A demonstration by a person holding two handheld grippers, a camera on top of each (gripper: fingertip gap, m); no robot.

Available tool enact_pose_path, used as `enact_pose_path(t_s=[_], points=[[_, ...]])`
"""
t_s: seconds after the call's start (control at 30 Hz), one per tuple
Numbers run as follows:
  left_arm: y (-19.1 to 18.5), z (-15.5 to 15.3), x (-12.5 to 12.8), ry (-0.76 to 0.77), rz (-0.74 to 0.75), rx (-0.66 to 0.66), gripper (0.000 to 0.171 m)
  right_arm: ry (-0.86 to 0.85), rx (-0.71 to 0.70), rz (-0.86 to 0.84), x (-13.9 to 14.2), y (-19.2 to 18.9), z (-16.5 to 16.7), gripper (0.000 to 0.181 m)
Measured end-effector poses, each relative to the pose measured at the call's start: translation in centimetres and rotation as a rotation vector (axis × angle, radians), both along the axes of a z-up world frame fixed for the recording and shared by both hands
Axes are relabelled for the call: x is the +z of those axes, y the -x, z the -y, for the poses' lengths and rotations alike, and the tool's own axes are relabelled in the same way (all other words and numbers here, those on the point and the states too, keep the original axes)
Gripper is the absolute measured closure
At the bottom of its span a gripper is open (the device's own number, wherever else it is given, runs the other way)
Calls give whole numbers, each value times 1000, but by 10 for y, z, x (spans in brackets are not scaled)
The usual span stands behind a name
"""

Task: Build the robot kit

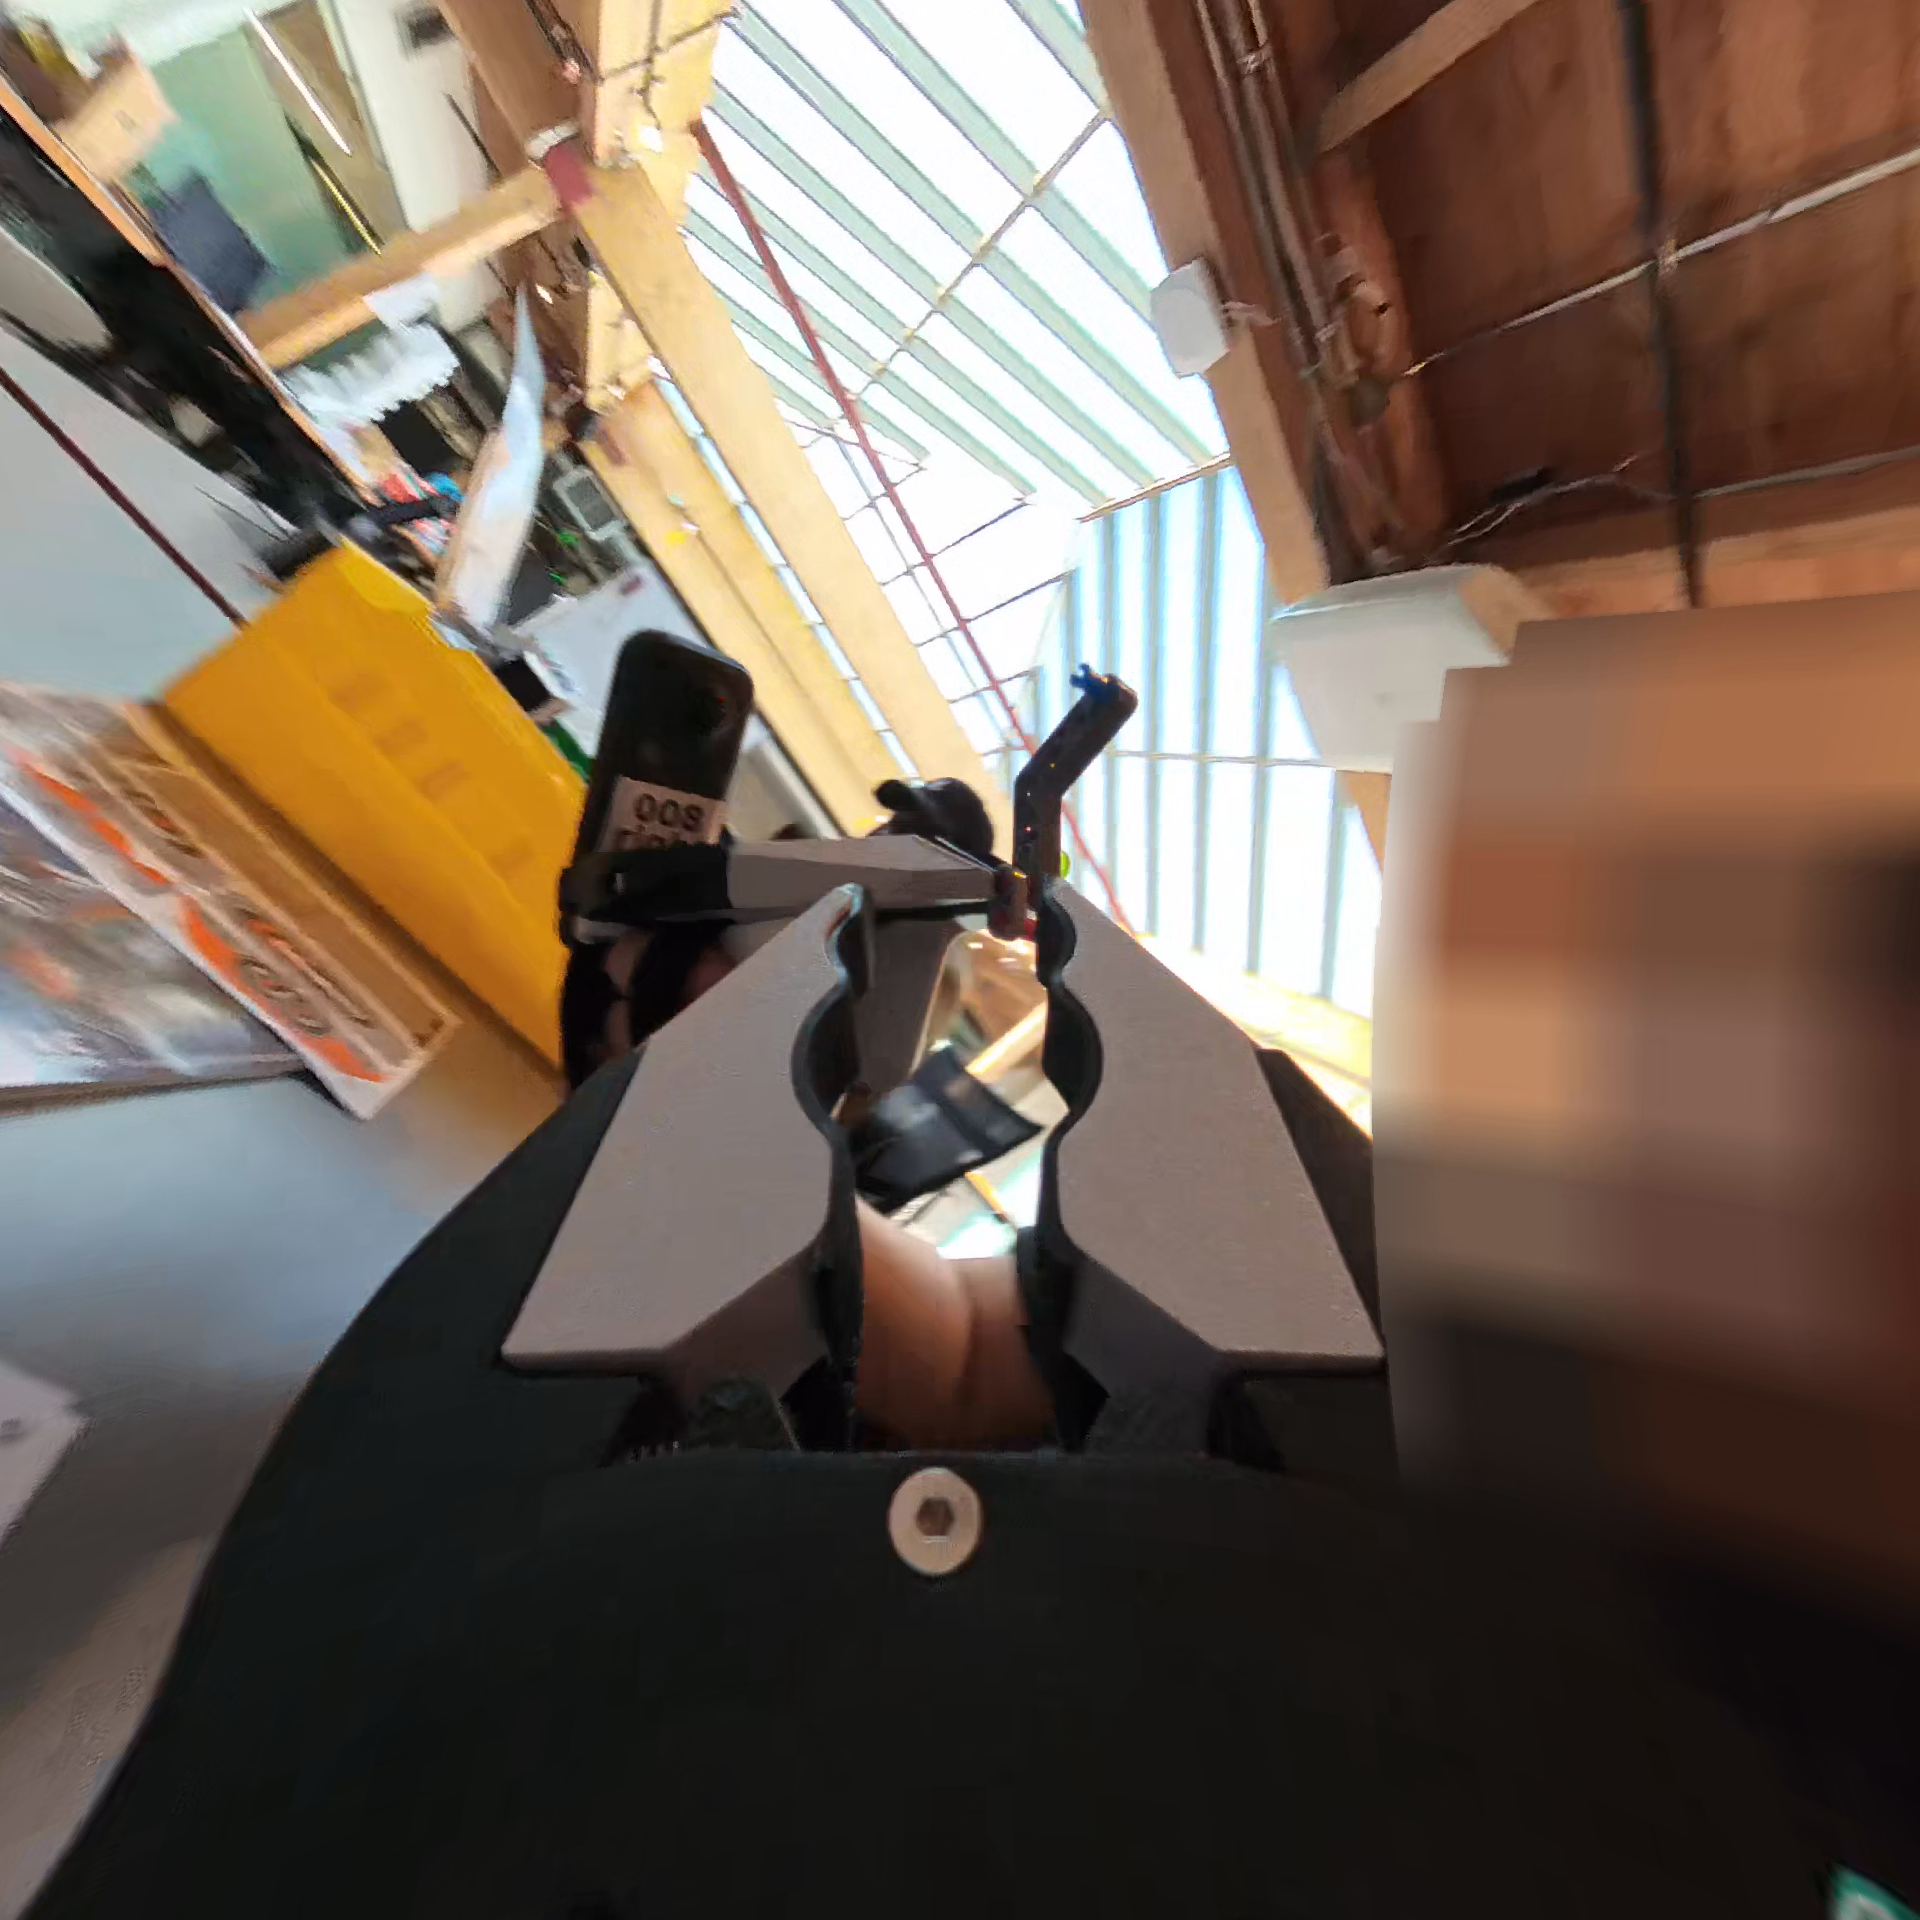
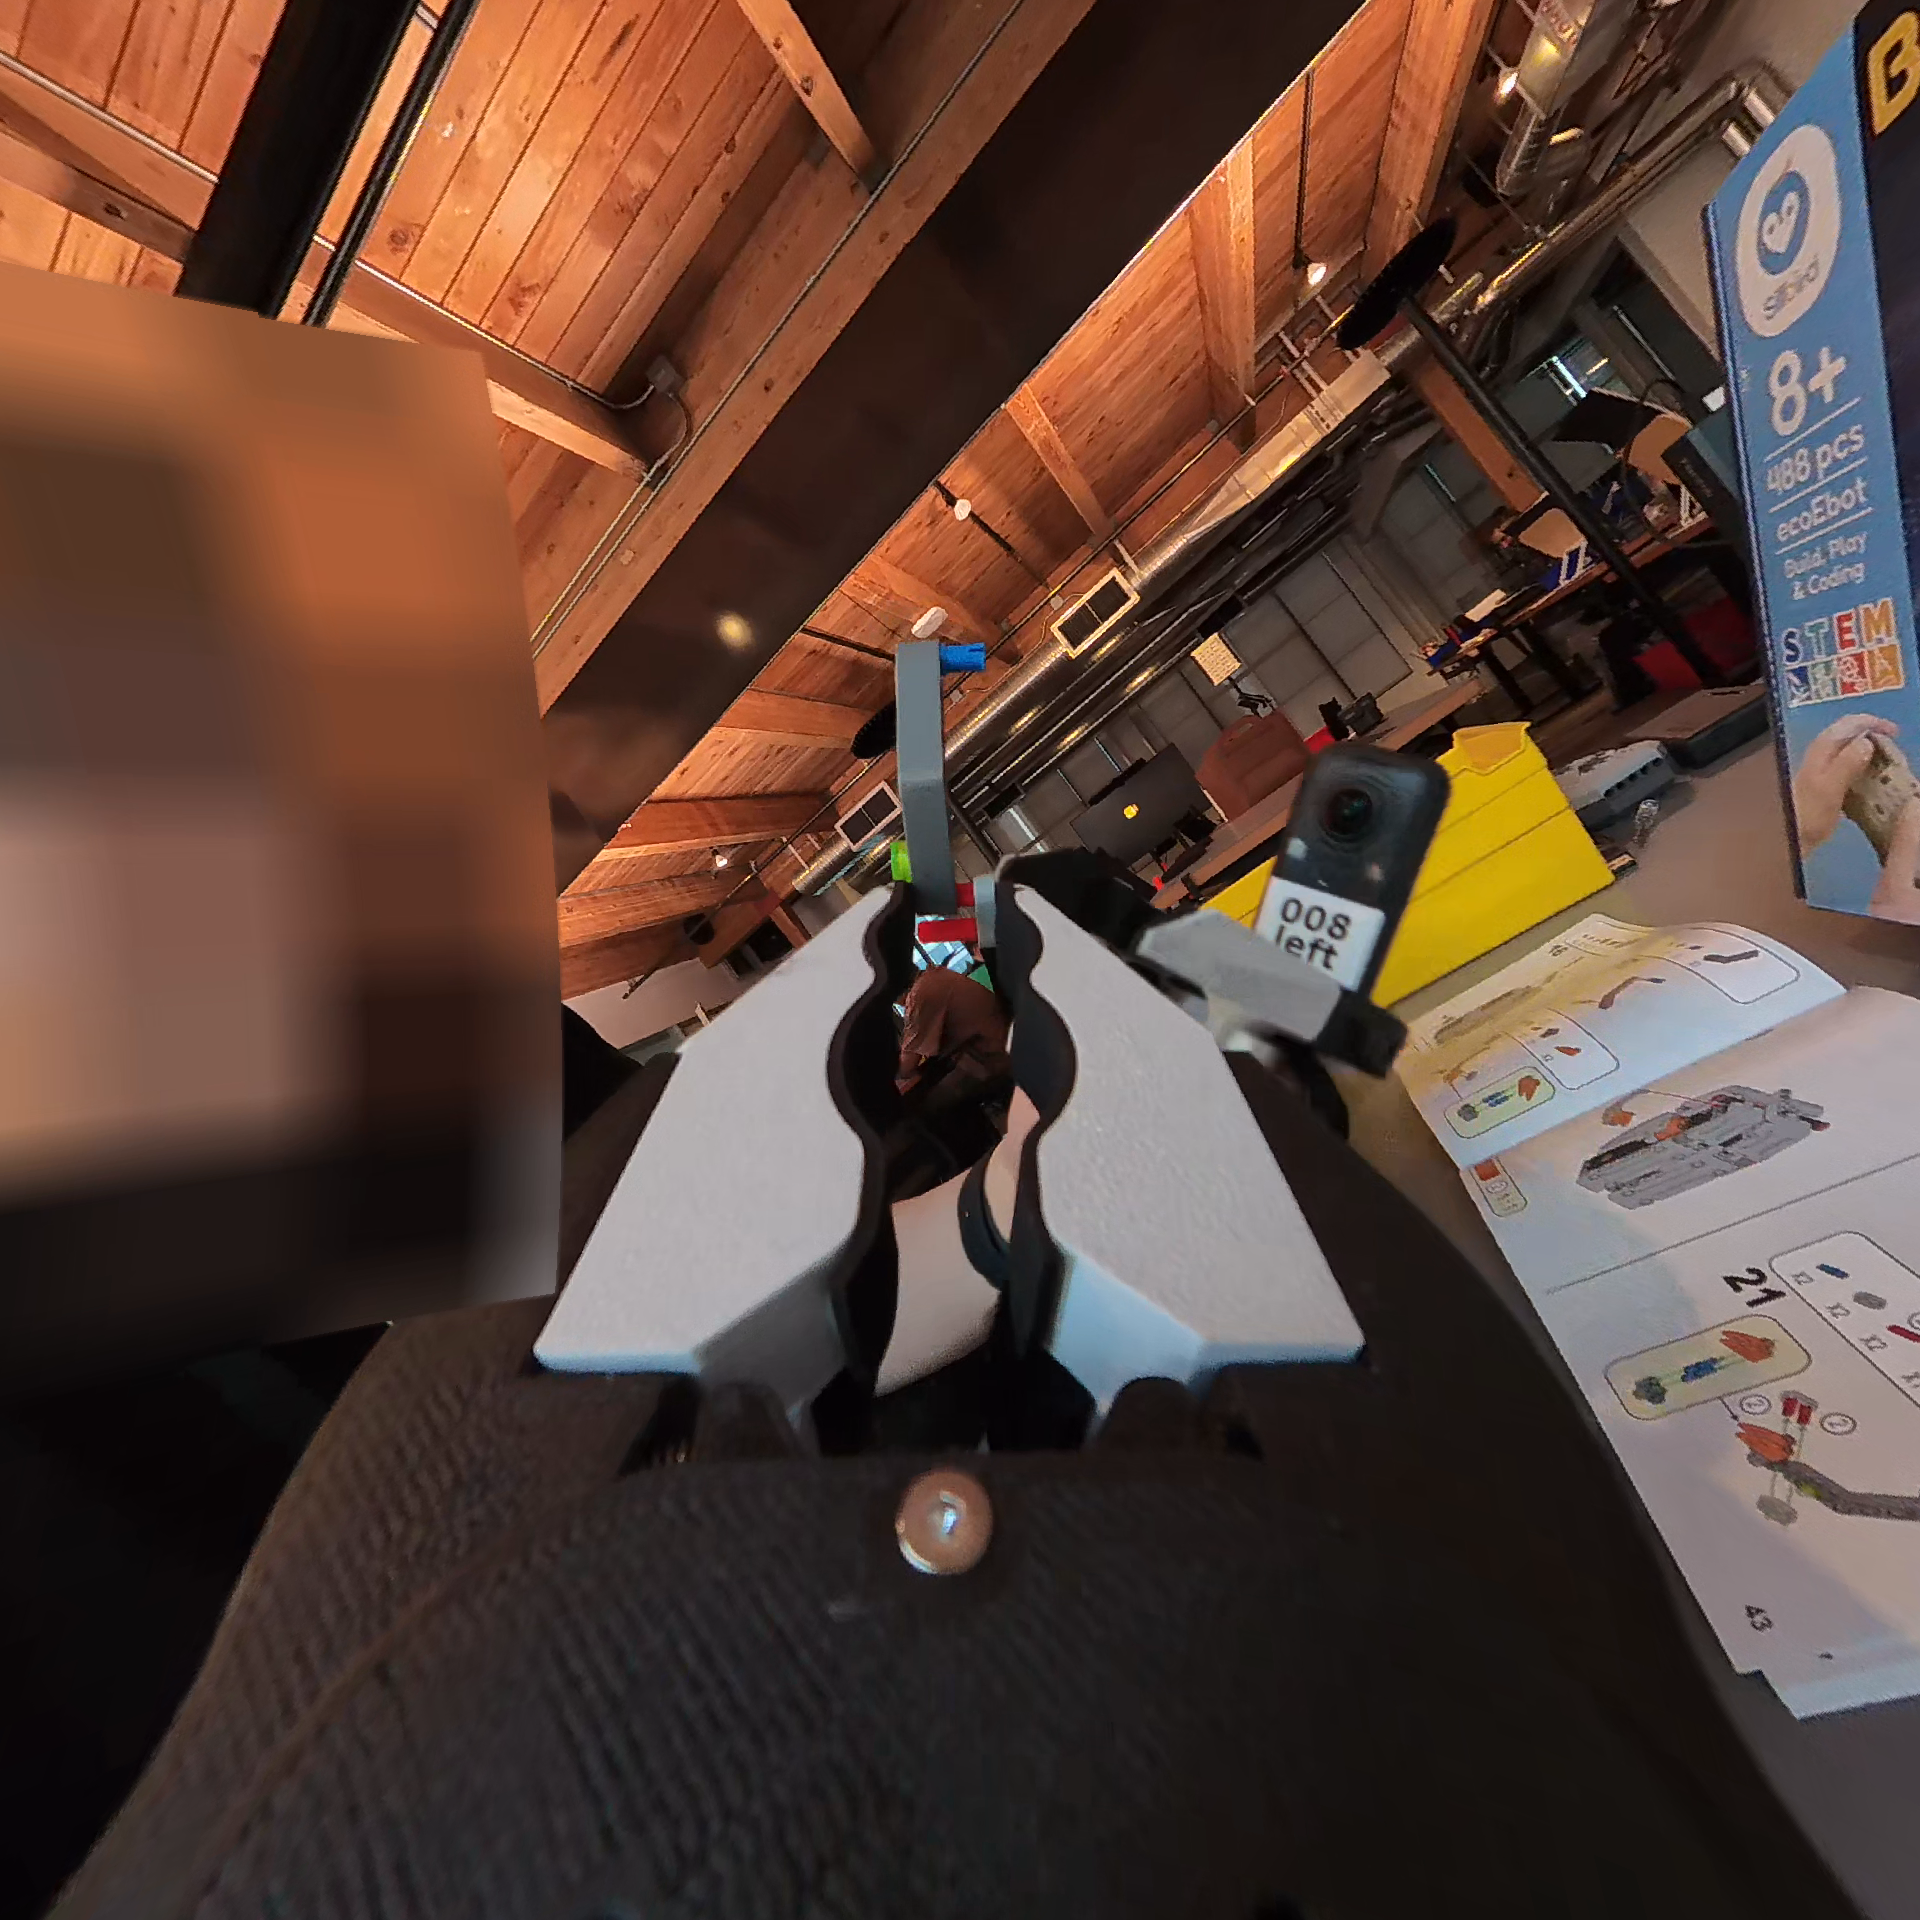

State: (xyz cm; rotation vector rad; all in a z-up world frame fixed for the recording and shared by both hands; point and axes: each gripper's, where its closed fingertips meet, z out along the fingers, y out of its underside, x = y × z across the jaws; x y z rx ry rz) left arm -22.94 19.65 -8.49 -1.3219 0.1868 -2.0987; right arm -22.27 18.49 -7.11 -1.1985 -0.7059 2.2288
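A grey bent beam (image 2: 923, 774) stands upright, with a blue pin (image 2: 961, 657) at its top, a green pin (image 2: 900, 862) lower down and red pins (image 2: 948, 927) at its base. My right gripper (image 2: 945, 912) is shut on the base and holds it in the air. In the left wrist view the beam (image 1: 1049, 790) rises just past my left gripper (image 1: 951, 904). The left jaws stand apart, and the beam's base is by the right fingertip (image 1: 1055, 914). The right gripper's finger (image 1: 862, 871) crosses in front of the tips. The left gripper (image 2: 1226, 966) reaches in from the right.
A yellow bin (image 2: 1486, 852) stands on the grey table (image 1: 208, 1247), also in the left wrist view (image 1: 395, 758). An open instruction booklet (image 2: 1662, 1195) lies at the right, with an upright blue box (image 2: 1829, 468) behind it. A person's forearm (image 1: 945, 1340) shows between my left fingers. Less than 4 cm separates the two grippers' tips.
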Motion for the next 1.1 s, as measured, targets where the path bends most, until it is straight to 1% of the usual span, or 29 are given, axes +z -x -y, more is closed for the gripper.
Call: enact_pose_path(t_s=[0.1,0.2,0.33,0.43,0.57,0.63,0.83,1.1], points=[[9,-1,4,-130,-140,105,144,2,-5,36,-5,4,-1,166],[6,2,2,-187,-226,130,146,-1,-7,58,-9,7,0,166],[-2,5,-1,-177,-227,97,145,-7,-19,93,-14,10,-1,166],[-2,4,-3,-194,-243,114,148,-11,-30,103,-15,10,-3,166],[-1,3,-5,-229,-305,156,151,-10,-43,126,-19,12,-5,166],[-2,2,-8,-247,-344,174,150,-16,-53,144,-21,13,-6,167],[-2,1,-9,-217,-327,157,151,-47,-75,165,-22,13,-7,167],[-4,0,-7,-173,-240,149,151,-50,-79,153,-20,10,-7,167]])
